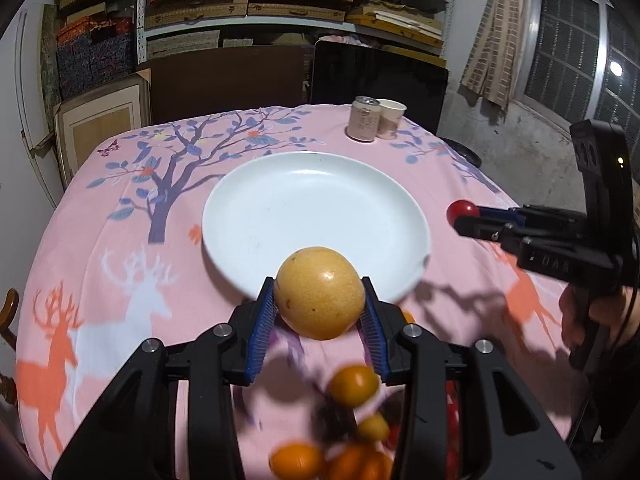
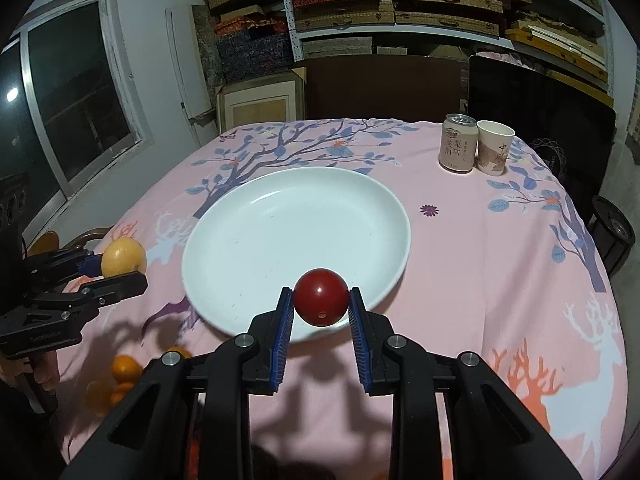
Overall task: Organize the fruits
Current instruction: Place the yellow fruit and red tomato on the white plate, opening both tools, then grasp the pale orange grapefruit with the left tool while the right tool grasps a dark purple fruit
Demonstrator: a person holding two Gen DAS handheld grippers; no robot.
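My left gripper [image 1: 319, 294] is shut on a large yellow fruit [image 1: 319, 292] and holds it above the near rim of the white plate [image 1: 316, 216]. It also shows in the right wrist view [image 2: 120, 266] with the yellow fruit [image 2: 122, 258]. My right gripper [image 2: 321, 300] is shut on a small red fruit [image 2: 321, 296] above the near rim of the plate [image 2: 296, 232]. It shows at the right in the left wrist view [image 1: 460, 216], holding the red fruit [image 1: 462, 211]. The plate holds nothing.
Several small orange fruits [image 1: 352, 384] lie on the pink cloth below my left gripper, also seen in the right wrist view [image 2: 126, 366]. A drink can [image 1: 363, 119] and a paper cup [image 1: 390, 118] stand at the table's far side. Shelves and a dark chair stand behind.
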